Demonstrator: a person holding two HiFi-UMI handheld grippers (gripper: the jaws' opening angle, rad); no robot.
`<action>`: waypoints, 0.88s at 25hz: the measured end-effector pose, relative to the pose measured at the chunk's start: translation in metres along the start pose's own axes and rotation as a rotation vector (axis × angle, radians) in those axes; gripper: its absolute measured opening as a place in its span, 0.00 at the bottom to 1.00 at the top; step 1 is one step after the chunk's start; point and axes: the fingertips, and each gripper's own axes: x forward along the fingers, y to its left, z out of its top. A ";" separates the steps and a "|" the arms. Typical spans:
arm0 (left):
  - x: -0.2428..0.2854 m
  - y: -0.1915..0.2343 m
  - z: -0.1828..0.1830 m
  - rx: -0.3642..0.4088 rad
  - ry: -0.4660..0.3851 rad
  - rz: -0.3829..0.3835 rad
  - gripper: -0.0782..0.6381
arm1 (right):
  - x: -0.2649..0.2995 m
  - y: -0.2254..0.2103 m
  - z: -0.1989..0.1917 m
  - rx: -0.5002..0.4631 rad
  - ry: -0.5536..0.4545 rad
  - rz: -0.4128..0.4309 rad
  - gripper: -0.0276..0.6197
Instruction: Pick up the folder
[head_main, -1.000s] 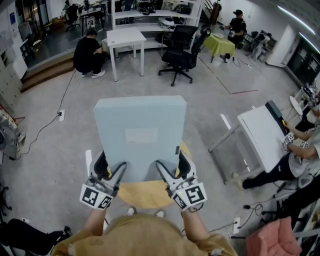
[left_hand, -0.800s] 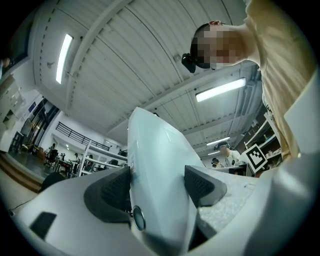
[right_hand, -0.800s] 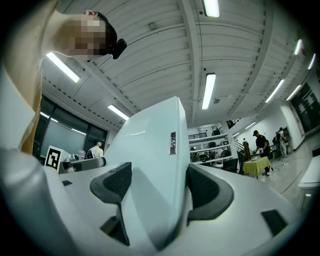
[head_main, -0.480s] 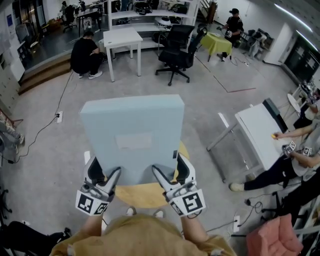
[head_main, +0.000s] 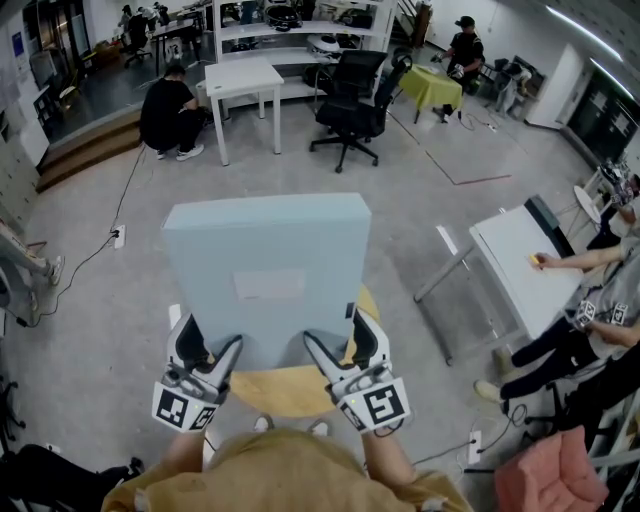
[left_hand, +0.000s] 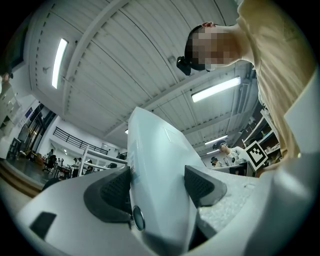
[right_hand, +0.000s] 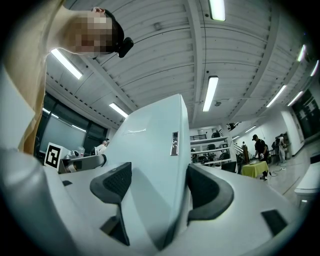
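Bottom of the frame, closest to you: your left gripper (head_main: 210, 340) and right gripper (head_main: 337, 335) are each pinching the near edge of the pale blue folder (head_main: 265, 265), one by each corner, so neither hand's nearer. The folder looks lifted clear of the round wooden table (head_main: 285, 388), with its long side running up and away from the jaws toward mid-frame. Can't tell if anything's inside it.

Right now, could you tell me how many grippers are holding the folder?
2. The left gripper holds the folder at its near left edge; the right gripper at its near right edge.
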 end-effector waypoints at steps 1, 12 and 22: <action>0.000 -0.001 0.000 0.004 0.000 -0.001 0.57 | -0.001 0.000 0.000 -0.003 0.002 0.000 0.55; -0.002 0.003 0.000 0.021 -0.006 0.003 0.57 | 0.005 0.004 0.004 -0.020 -0.013 -0.002 0.55; -0.002 0.008 0.001 0.024 -0.011 0.003 0.57 | 0.012 0.006 0.010 -0.019 -0.033 -0.005 0.55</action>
